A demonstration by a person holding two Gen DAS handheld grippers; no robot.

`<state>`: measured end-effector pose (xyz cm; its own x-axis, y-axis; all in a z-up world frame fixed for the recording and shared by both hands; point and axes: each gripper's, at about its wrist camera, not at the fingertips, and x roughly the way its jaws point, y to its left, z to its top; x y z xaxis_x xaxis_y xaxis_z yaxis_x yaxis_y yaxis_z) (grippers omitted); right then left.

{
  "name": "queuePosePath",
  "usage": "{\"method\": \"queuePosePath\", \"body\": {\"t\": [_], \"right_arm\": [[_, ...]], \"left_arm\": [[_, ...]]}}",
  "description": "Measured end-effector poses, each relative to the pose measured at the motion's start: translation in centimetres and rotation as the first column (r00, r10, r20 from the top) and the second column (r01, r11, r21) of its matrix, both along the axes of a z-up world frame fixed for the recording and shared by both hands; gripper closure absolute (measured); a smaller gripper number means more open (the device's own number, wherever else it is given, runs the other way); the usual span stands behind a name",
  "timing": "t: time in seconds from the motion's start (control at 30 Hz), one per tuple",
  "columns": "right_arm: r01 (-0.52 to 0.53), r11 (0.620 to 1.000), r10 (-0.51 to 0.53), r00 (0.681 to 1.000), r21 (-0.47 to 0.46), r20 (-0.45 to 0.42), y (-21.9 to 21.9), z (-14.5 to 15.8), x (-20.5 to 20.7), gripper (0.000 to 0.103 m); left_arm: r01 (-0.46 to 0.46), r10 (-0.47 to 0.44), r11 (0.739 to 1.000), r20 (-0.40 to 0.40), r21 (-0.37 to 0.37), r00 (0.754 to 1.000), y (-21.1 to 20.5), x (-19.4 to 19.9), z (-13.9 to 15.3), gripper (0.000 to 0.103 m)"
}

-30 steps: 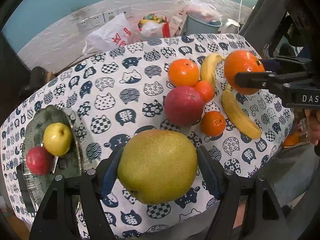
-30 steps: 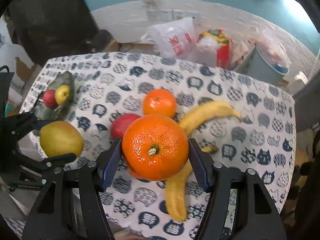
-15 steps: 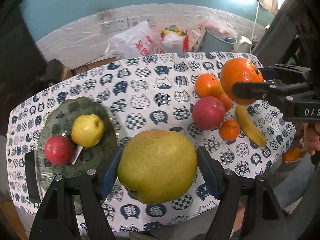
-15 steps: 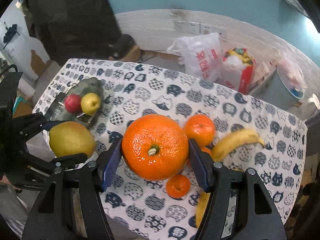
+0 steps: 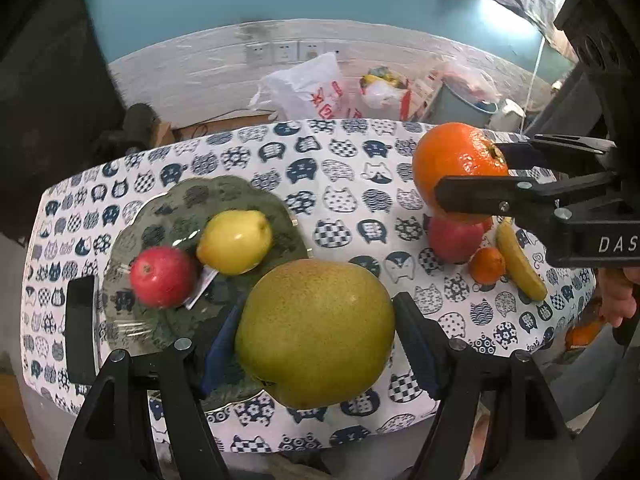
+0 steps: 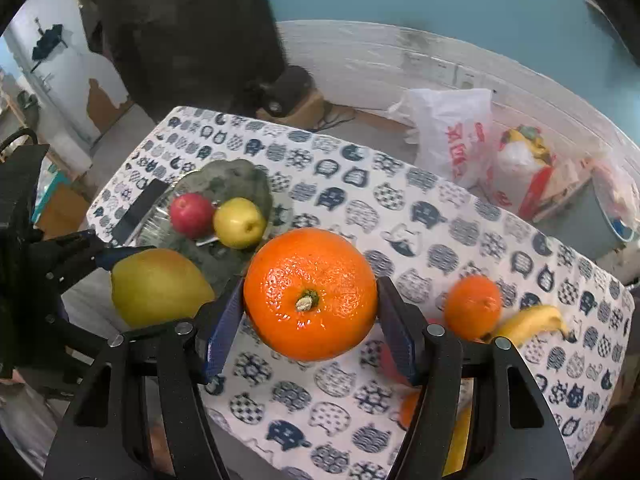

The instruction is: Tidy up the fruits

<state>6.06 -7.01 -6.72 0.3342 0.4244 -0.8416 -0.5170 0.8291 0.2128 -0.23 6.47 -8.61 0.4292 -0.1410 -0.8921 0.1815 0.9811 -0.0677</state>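
Note:
My left gripper (image 5: 316, 336) is shut on a big green-yellow pear (image 5: 316, 332), held above the near edge of a green glass plate (image 5: 236, 196). On that plate lie a red apple (image 5: 162, 276) and a yellow apple (image 5: 234, 242). My right gripper (image 6: 310, 308) is shut on a large orange (image 6: 310, 294), held over the cat-print tablecloth (image 6: 400, 216) to the right of the plate (image 6: 240, 176). That orange (image 5: 456, 160) and the right gripper's fingers (image 5: 480, 196) show at the right of the left wrist view. The pear (image 6: 158, 286) shows at the left in the right wrist view.
A red apple (image 5: 456, 238), a small tangerine (image 5: 486, 266) and a banana (image 5: 520, 264) lie at the table's right end, with another orange (image 6: 472, 306) there. A black phone (image 5: 80, 328) lies left of the plate. Plastic bags (image 5: 312, 88) and a bin (image 5: 464, 108) stand behind the table.
Both grippers have carried their fruit leftward across the table. The plate now lies right under the pear, and the fruit pile has slid to the right of view.

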Motion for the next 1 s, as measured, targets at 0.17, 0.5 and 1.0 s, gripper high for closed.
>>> {"method": "queuePosePath", "body": {"t": [0.17, 0.5, 1.0], "right_arm": [[-0.041, 0.999, 0.041, 0.999, 0.002, -0.011, 3.1, -0.2, 0.2, 0.038], [-0.125, 0.992, 0.125, 0.991, 0.004, -0.047, 9.3, -1.6, 0.4, 0.038], [-0.2, 0.979, 0.194, 0.97, -0.03, -0.143, 14.7, -6.3, 0.6, 0.038]], "left_arm": [[-0.044, 0.044, 0.999, 0.003, 0.0, 0.999, 2.5, -0.4, -0.2, 0.028], [-0.15, 0.15, 0.989, -0.028, 0.003, 0.988, 8.0, -0.9, -2.4, 0.028], [-0.232, 0.233, 0.973, -0.099, 0.024, 0.967, 12.6, -1.1, -5.9, 0.028]]}}
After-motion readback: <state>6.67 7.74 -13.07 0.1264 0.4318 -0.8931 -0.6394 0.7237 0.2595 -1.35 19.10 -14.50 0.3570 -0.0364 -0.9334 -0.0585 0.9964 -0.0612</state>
